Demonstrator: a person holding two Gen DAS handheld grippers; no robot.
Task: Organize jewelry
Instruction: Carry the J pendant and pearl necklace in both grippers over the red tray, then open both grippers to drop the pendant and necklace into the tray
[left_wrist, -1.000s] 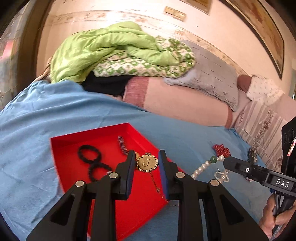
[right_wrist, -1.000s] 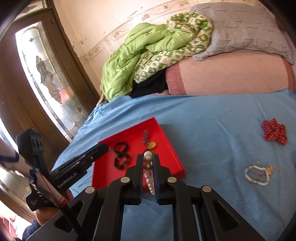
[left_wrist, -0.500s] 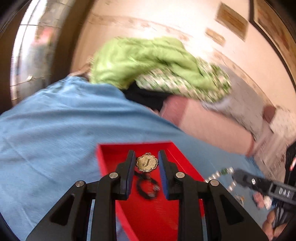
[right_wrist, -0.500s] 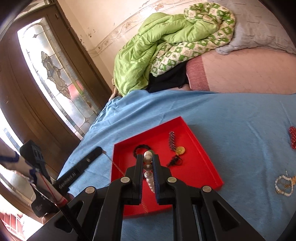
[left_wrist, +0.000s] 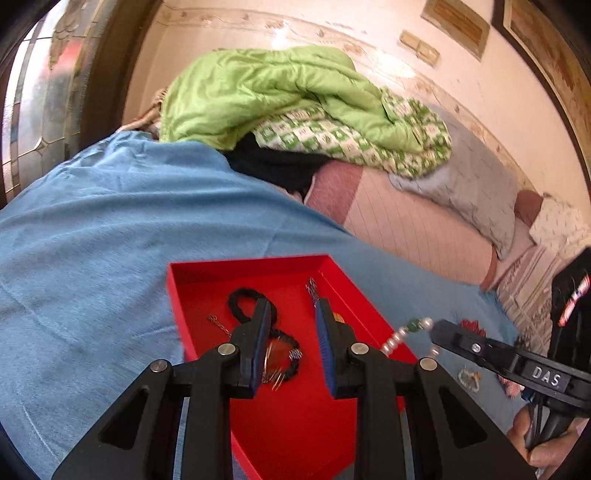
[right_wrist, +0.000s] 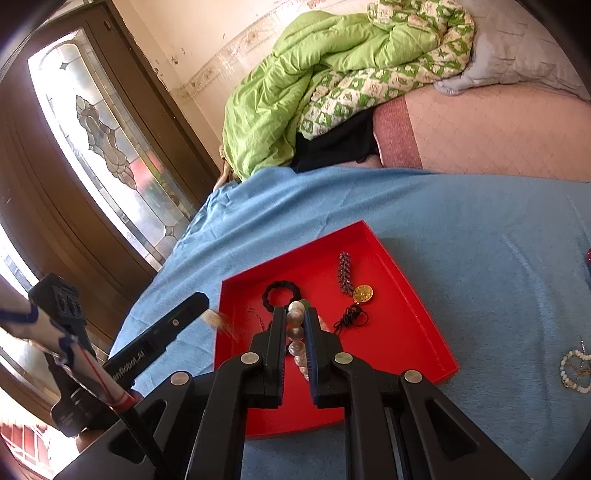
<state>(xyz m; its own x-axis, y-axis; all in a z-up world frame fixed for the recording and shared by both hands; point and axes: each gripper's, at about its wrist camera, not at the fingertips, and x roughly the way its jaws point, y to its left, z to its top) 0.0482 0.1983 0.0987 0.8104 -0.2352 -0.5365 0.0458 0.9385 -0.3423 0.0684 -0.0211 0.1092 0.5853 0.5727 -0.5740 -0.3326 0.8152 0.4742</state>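
A red tray (left_wrist: 240, 264) (right_wrist: 399, 339) lies on the blue cloth. It holds black hair ties (left_wrist: 240, 299) (right_wrist: 282, 286), a purple bead strand (right_wrist: 345, 273) with a gold disc, a black cord and a thin chain (left_wrist: 216, 323). My left gripper (left_wrist: 291, 314) (right_wrist: 199, 301) hovers over the tray, jaws a little apart with only tray showing between them. The gold pendant (left_wrist: 274, 371) (right_wrist: 216, 319) is a blur just off its tip. My right gripper (right_wrist: 295, 314) (left_wrist: 437, 330) is shut on a pearl strand (right_wrist: 295, 332) (left_wrist: 402, 334) above the tray's near side.
A white bead bracelet (right_wrist: 574, 371) and a red bead piece (left_wrist: 471, 326) lie on the blue cloth right of the tray. A green quilt (left_wrist: 266, 92), grey pillow and pink mattress are behind it. A glass-panelled door (right_wrist: 96, 147) stands at the left.
The gold pendant, held square between my left pads before, is now a blur beside them. Both grippers have moved in over the tray. The pearls stay clamped in the right gripper.
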